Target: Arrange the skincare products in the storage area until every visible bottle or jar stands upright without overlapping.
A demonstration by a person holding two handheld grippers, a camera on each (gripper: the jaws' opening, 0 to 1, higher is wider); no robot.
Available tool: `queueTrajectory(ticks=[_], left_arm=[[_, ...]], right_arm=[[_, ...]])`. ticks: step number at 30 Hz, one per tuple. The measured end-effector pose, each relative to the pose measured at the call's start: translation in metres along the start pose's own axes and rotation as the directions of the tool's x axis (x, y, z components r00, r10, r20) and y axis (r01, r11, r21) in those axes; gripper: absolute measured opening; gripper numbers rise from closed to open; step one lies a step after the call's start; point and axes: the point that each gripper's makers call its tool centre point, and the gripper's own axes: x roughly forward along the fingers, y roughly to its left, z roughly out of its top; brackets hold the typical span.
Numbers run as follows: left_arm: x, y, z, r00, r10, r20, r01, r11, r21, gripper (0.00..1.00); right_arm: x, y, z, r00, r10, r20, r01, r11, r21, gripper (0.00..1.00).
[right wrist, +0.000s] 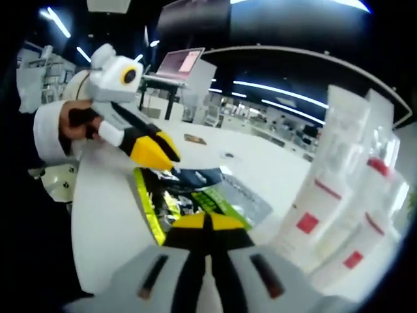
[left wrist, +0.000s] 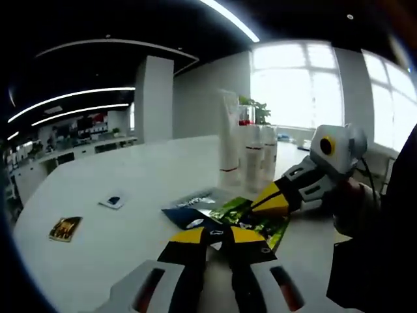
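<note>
Several white skincare tubes and bottles with red labels stand upright in a tight cluster on the white table: a tall tube (left wrist: 229, 140) and bottles (left wrist: 254, 156) in the left gripper view, and close at the right (right wrist: 326, 186) in the right gripper view. Flat sachets lie in front of them: a green one (left wrist: 254, 220) (right wrist: 189, 199), a dark blue one (left wrist: 189, 218) and a grey one (right wrist: 251, 195). My left gripper (left wrist: 218, 236) (right wrist: 159, 151) is shut just short of the sachets. My right gripper (right wrist: 207, 225) (left wrist: 270, 202) is shut over the green sachet. Neither holds anything.
A brown packet (left wrist: 65, 228) and a small white packet (left wrist: 113, 201) lie apart on the table's left part. A hand in a white sleeve (right wrist: 55, 127) holds the left gripper. A laptop (right wrist: 179, 62) stands on a raised stand beyond the table.
</note>
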Motion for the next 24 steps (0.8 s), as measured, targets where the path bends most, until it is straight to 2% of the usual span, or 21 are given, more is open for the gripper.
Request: queueTrajectory(ticks=[12,18,24], left_arm=[[0.01,0.004,-0.012,0.994,0.04,-0.098,-0.038,0.999,0.026,0.11],[0.013,0.004,-0.011,0.995,0.044,-0.094,-0.042,0.999,0.023,0.1],[0.016,0.002,-0.01,0.995,0.041,-0.095,-0.039,0.999,0.024,0.08]], right_arm=[[-0.002,0.001,-0.001,1.0,-0.004,-0.005,0.005,1.0,0.019,0.0],[-0.004,0.0,-0.004,1.0,0.016,-0.008,-0.015,0.997,0.082,0.0],[-0.005,0.0,-0.005,1.0,0.016,-0.009,-0.015,0.996,0.088,0.0]])
